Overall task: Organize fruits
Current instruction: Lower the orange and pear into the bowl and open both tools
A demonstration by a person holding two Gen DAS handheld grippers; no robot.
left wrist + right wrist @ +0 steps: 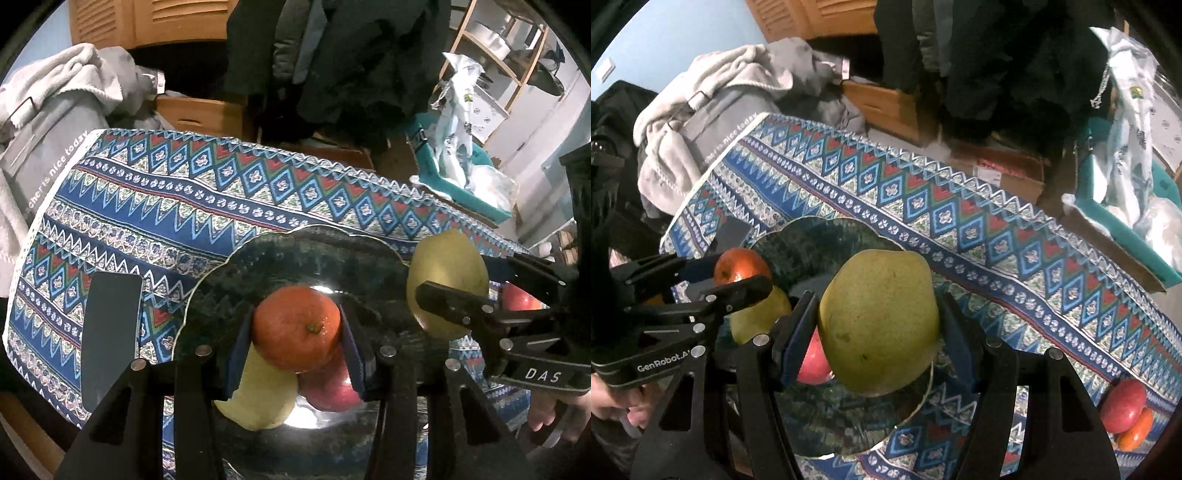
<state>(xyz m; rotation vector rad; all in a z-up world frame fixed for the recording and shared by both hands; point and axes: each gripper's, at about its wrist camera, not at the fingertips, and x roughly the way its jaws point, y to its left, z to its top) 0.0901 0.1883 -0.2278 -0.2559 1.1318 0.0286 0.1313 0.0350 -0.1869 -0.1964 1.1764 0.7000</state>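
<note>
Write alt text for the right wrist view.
The right gripper holds a green pear above a dark glass plate on a patterned tablecloth. At left, the left gripper holds an orange.

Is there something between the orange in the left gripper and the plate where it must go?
Yes. Directly beneath the orange held in the left gripper, a yellow pear and a red apple already lie on the dark plate; the plate's far part looks bare.

dim, glare on plate (325,258), fisheye-warped
</note>
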